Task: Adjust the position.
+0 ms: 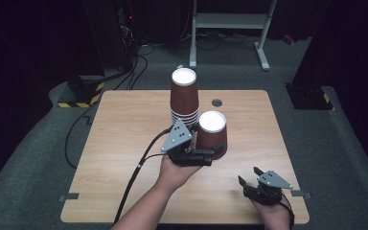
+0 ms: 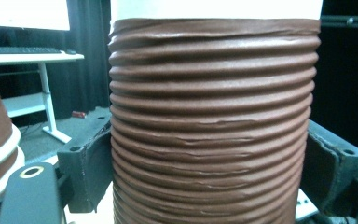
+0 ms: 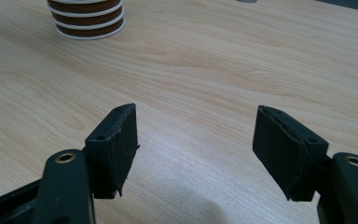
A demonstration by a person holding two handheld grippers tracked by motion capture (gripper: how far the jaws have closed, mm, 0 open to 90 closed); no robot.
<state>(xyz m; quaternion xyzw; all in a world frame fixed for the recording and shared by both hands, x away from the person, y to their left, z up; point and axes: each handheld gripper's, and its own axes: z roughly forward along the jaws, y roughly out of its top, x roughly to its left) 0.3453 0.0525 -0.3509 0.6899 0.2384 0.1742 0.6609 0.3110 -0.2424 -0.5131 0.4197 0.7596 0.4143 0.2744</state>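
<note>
Both jaws of the left gripper (image 1: 210, 154) clamp a ribbed brown cup (image 1: 212, 134); the right gripper (image 1: 250, 178) hovers with jaws apart, holding nothing, above the table (image 1: 124, 143).

Ribbed matt brown paper cup (image 2: 214, 126), smooth pale wood-grain table (image 3: 205, 70)

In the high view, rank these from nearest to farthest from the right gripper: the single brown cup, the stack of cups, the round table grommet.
From the right gripper:
1. Single brown cup, up-left, held by the left gripper.
2. Stack of cups, behind that cup.
3. Round table grommet, near the table's far edge.
</note>
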